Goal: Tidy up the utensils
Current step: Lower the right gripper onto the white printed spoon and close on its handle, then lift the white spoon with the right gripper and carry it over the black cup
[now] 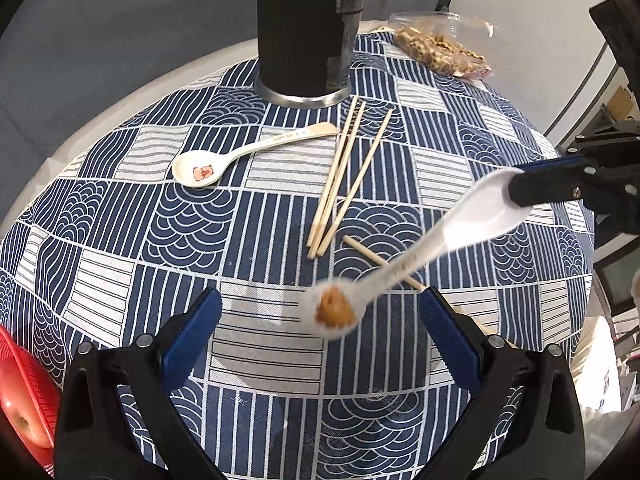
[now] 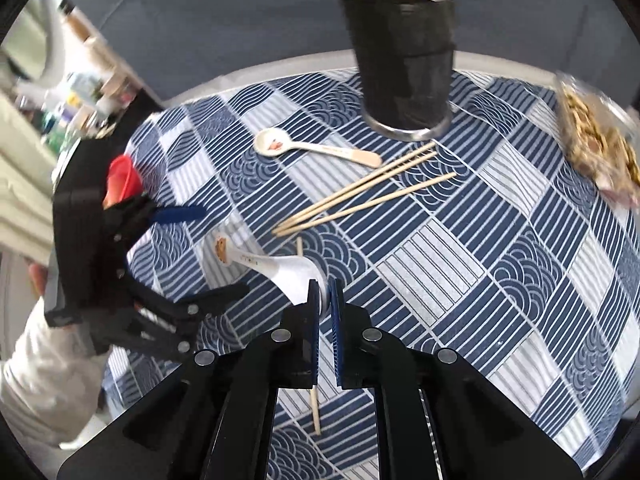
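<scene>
My right gripper is shut on the broad white end of a spoon, held above the cloth. Its thin end, with an orange-brown mark, points between the wide-apart fingers of my left gripper, which is open and touches nothing. From the left wrist the right gripper comes in from the right. A second white spoon with a pig picture lies flat near a tall black cup. Three wooden chopsticks lie side by side; a single one lies partly under the held spoon.
A blue patterned cloth covers the round table. A stick leans inside the black cup. A clear bag of snacks lies at the far right edge. A red basket with an apple sits at the near left.
</scene>
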Demonstrator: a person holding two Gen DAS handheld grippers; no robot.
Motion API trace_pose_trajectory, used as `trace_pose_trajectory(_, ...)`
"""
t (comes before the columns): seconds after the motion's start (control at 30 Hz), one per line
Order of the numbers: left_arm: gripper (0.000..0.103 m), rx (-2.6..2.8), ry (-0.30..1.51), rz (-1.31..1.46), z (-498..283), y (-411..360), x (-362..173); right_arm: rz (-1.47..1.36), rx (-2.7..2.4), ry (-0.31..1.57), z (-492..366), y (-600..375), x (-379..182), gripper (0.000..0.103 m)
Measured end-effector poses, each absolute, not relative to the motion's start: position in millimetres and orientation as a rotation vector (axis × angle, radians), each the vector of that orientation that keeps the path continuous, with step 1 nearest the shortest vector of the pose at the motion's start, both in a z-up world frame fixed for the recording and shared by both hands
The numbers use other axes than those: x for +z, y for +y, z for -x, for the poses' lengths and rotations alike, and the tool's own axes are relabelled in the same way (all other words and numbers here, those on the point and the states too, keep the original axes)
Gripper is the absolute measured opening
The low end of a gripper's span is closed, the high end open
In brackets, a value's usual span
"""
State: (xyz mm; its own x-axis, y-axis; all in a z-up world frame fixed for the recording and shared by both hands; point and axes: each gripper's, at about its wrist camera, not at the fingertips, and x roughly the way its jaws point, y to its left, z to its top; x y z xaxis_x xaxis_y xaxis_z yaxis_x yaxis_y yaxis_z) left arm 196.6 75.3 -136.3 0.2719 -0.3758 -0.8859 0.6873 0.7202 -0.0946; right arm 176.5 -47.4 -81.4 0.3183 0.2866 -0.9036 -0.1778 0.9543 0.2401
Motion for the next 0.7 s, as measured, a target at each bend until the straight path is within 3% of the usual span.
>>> trace_pose_trajectory(0.1, 0.073, -0.772, 1.08, -0.342, -191.7, 71.5, -133.7, -0.07, 0.357, 1.205, -174.9, -41.2, -73.9, 0.005)
trace_pose_trajectory(0.17, 0.052, -0.795, 1.096, -0.34, -189.8, 69.0, -133.2, -0.052, 0.38, 1.201, -174.8, -37.8, -69.4, 0.006)
trace_pose_trajectory(0.23, 0.046, -0.784, 1.111, -0.333, -189.3, 67.5, -133.2, -0.016, 0.387, 1.194, -176.1, -35.8, -64.7, 0.006)
trace_pose_trajectory(0.43, 0.041, -0.76, 1.152, -0.308, -188.1, 63.7, -130.8, 0.045, 0.418, 1.18, -182.6, -37.0, -54.1, 0.006)
trace_pose_trajectory(0.7, 0.04, -0.724, 1.127, -0.286, -187.0, 53.1, -122.1, 0.117, 0.445, 1.168, -187.8, -47.5, -43.1, 0.006)
